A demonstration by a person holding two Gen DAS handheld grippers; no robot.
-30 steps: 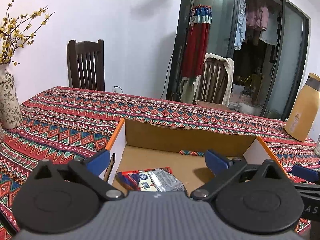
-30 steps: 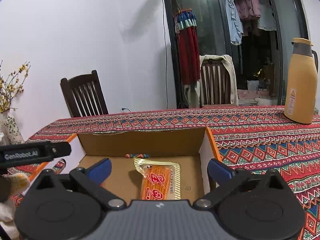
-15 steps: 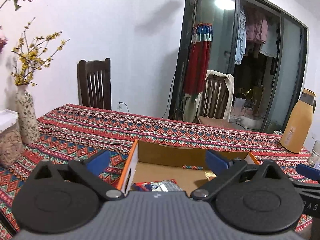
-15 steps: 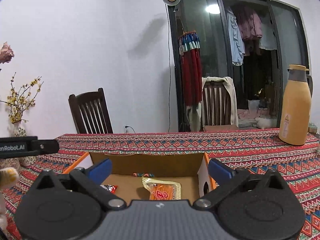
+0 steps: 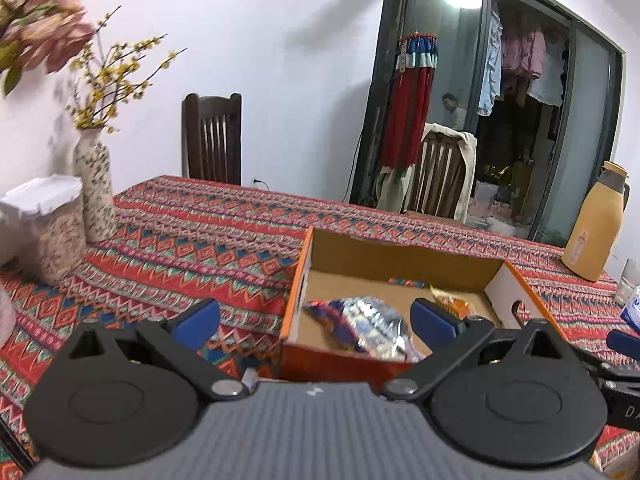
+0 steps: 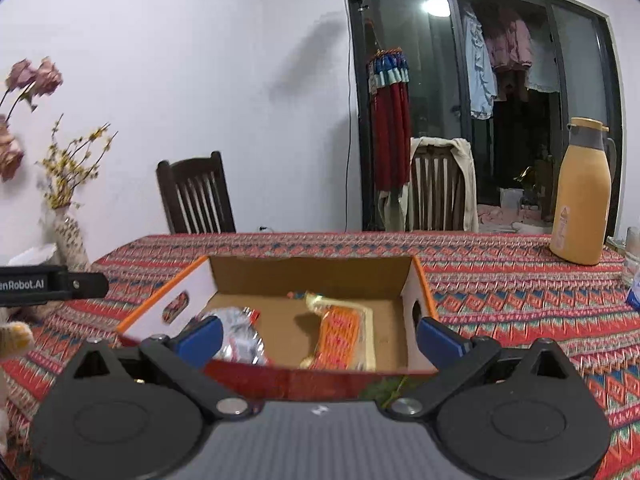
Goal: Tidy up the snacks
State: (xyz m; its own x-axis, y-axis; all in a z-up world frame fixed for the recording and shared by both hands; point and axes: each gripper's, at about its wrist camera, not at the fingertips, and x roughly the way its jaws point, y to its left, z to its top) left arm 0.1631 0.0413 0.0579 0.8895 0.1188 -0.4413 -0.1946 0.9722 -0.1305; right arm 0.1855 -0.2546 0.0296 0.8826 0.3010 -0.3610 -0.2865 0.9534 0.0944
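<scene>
An open cardboard box (image 5: 394,256) with orange edges stands on the patterned tablecloth; it is the same box (image 6: 308,270) in the right wrist view. Inside lie a silver-and-blue snack bag (image 5: 360,326), an orange snack packet (image 6: 346,338) and a small striped sweet (image 5: 404,282) by the far wall. The silver bag (image 6: 240,338) shows at the box's left in the right wrist view. My left gripper (image 5: 316,322) is open and empty, held before the box's near left corner. My right gripper (image 6: 318,336) is open and empty, just short of the box's near wall.
A speckled vase (image 5: 94,190) with yellow twigs and a lidded jar (image 5: 48,228) stand at the table's left. A yellow thermos (image 6: 582,192) and a glass (image 6: 632,256) stand at the far right. Two wooden chairs (image 6: 196,196) are behind the table. A green leaf (image 6: 386,390) lies below the box.
Both grippers have pulled back and risen away from the box, so it looks smaller and farther. The snacks stay in the box. Both stay open.
</scene>
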